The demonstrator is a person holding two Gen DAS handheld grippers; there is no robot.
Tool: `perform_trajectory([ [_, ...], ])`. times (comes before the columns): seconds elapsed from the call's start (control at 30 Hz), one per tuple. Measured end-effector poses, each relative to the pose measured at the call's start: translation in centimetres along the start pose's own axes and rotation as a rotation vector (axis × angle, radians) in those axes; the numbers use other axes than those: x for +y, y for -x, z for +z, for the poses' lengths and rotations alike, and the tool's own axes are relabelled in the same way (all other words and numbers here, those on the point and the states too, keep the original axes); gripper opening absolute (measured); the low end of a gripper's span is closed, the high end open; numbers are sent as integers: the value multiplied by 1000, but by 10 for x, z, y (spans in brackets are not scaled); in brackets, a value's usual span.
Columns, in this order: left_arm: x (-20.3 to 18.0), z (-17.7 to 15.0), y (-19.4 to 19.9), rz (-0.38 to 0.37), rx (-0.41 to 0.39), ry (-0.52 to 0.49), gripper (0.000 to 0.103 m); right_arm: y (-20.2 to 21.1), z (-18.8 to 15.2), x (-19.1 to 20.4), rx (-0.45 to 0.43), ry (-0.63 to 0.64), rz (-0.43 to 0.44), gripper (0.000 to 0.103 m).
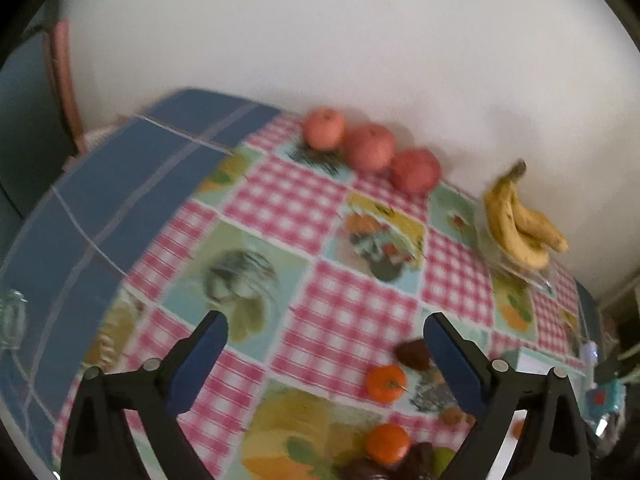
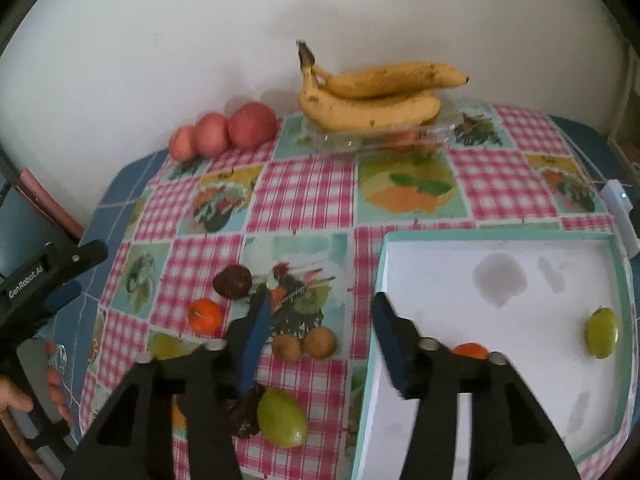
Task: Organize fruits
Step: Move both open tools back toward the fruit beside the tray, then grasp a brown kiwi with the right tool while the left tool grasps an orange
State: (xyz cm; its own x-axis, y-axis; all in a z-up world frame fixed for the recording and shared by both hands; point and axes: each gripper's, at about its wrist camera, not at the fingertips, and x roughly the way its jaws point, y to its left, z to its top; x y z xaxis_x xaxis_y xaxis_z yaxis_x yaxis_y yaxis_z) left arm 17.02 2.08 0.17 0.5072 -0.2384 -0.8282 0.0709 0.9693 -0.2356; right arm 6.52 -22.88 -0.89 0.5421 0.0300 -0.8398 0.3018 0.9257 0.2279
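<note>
Now, with my right gripper [image 2: 320, 336] wide open and empty above the loose fruit beside the white tray [image 2: 500, 384], I judge the next pick is the green fruit [image 2: 282, 416], needing a gentle downward reach, while my left gripper [image 1: 326, 344] hovers empty, open.

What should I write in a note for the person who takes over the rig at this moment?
Left gripper: open, empty, above the table.
Right gripper: open, empty, over the tray's left edge.
Tray: holds a green fruit and an orange.
Done: bananas sit on the clear dish; three apples stand along the wall.
Left on the cloth: orange, dark fruit, two brown fruits, green fruit.
</note>
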Motion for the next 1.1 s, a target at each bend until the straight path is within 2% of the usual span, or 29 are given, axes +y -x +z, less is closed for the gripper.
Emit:
perform_trajectory([
  [0.2, -22, -16, -36, -46, 136, -42, 84, -21, -5, 1, 75, -6, 29, 42],
  [0.33, -36, -26, -51, -54, 177, -84, 78, -38, -10, 0, 133, -17, 26, 33],
  [0.4, -41, -30, -58, -57, 200, -98, 70, -42, -11, 0, 146, -14, 17, 31],
  [0.57, -49, -42, -80, -66, 263, -117, 69, -52, -15, -1, 178, -26, 6, 31],
  [0.63, -51, -46, -87, -69, 278, -122, 59, -55, -15, -1, 186, -28, 7, 31],
  [0.67, -51, -48, -89, -66, 286, -120, 50, -56, -15, -1, 190, -28, 4, 30],
  [0.73, -50, -48, -90, -65, 281, -117, 45, -59, -16, 0, 196, -29, 0, 30],
  [0.77, -50, -48, -91, -79, 286, -112, 39, -61, -17, 0, 200, -31, -2, 30],
  [0.9, -47, -48, -92, -97, 286, -97, 38, -64, -17, -2, 198, -37, -4, 24],
  [1.1, -45, -48, -89, -86, 285, -93, 38, -63, -18, -5, 190, -47, 10, 24],
])
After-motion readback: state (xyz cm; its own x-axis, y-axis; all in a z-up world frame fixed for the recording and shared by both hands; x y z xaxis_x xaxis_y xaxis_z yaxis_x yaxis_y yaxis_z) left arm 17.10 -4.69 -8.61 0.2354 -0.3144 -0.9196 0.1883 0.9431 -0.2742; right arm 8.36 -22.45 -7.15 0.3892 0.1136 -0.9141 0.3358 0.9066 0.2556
